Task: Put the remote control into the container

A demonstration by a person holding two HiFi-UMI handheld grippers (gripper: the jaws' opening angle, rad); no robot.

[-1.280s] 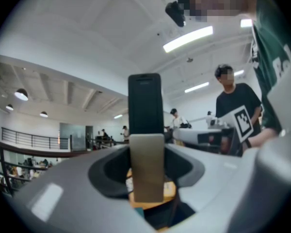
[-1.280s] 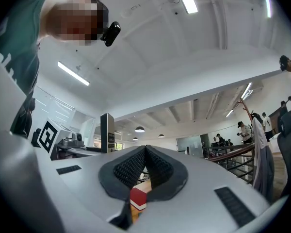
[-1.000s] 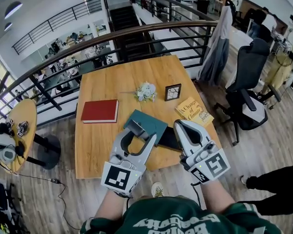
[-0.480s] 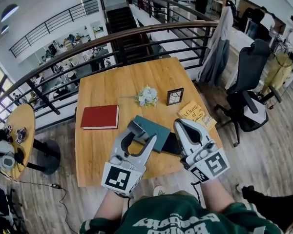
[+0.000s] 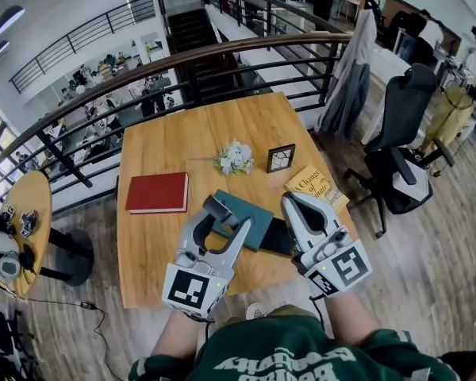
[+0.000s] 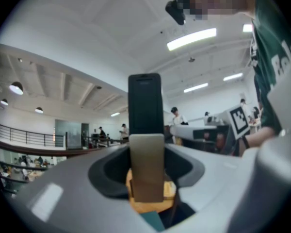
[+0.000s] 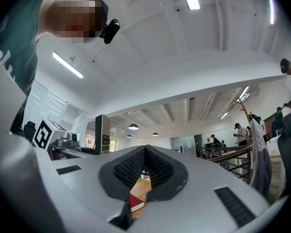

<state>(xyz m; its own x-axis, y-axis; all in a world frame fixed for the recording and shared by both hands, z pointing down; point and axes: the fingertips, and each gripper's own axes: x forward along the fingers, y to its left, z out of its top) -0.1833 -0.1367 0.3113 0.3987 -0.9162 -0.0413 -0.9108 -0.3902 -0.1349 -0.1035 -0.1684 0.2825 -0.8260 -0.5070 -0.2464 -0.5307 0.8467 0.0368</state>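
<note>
The left gripper was clenched on the remote control. In the left gripper view the remote control stood upright between the jaws, dark at its top end and paler where the jaws pinched it. In the head view it sat at the 9 o'clock edge of the teal container, outside it; whether the two touched could not be told.

The right gripper was at the container's 3 o'clock. Its jaws were pressed together with nothing between them. Under it a dark slab lay against the container's side.

All of this was on a wooden table. A red book lay flat at the container's 9 o'clock, apart from it. A small bunch of flowers lay at 12 o'clock. A framed picture stood at 1 o'clock. A yellow book lay at 2 o'clock, just beyond the right gripper's tip.

Off the table, an office chair stood on the floor at 3 o'clock. A railing curved past at 12 o'clock.
</note>
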